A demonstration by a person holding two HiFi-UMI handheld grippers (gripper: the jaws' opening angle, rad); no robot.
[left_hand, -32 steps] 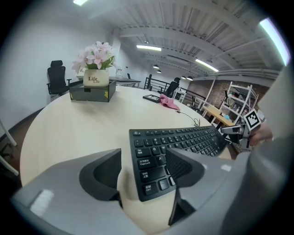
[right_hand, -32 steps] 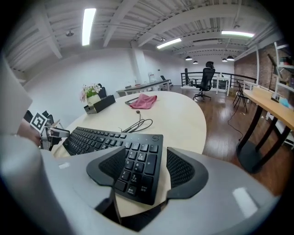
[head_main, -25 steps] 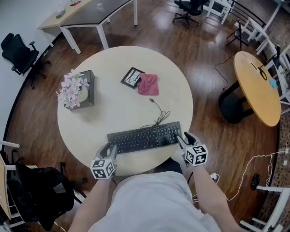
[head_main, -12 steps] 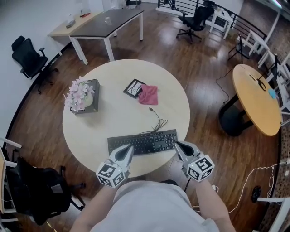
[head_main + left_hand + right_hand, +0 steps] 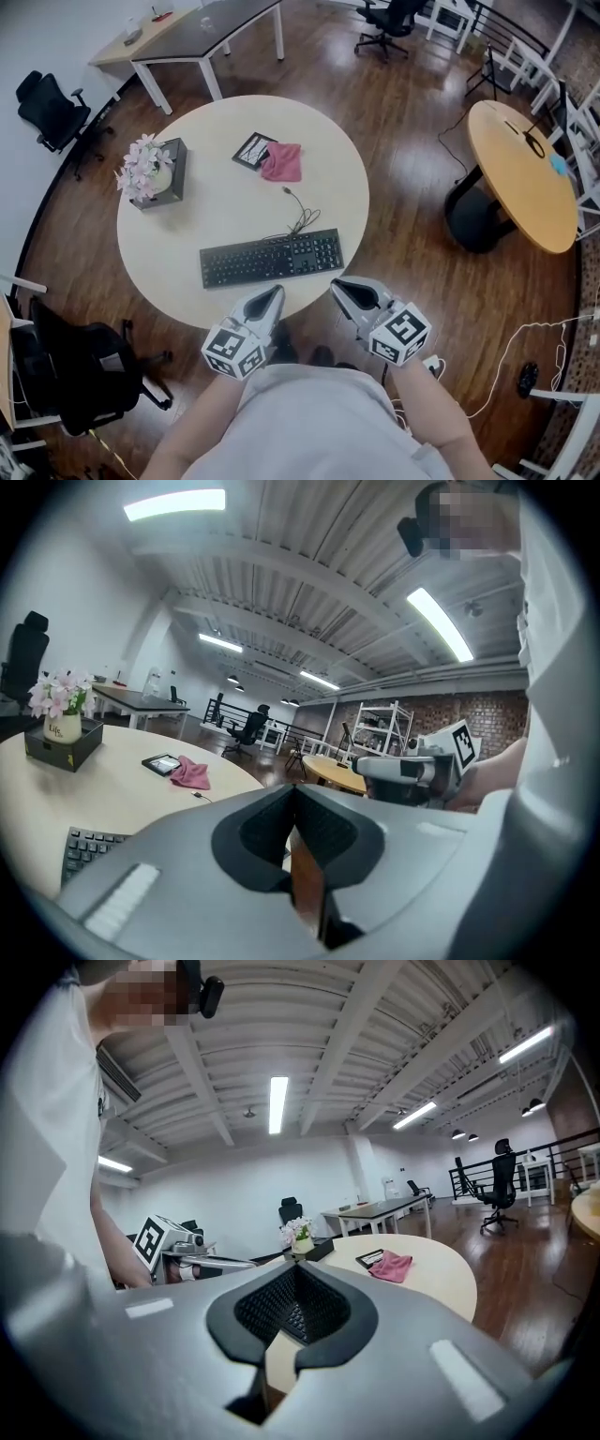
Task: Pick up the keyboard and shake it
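The black keyboard lies flat on the round beige table, its cable running toward the table's middle. Neither gripper touches it. In the head view my left gripper hangs just off the table's near edge, below the keyboard's middle, jaws shut on nothing. My right gripper sits beside it, near the keyboard's right end, also shut and empty. In the left gripper view the shut left gripper has a corner of the keyboard at lower left. The right gripper shows its pads pressed together.
A box of pink flowers stands at the table's left. A tablet and a pink cloth lie at the far side. A black office chair is at my left, a second round table at the right.
Both grippers have drawn back from the keyboard's two ends toward my body and shut. The keyboard lies on the table, a little left of where it was.
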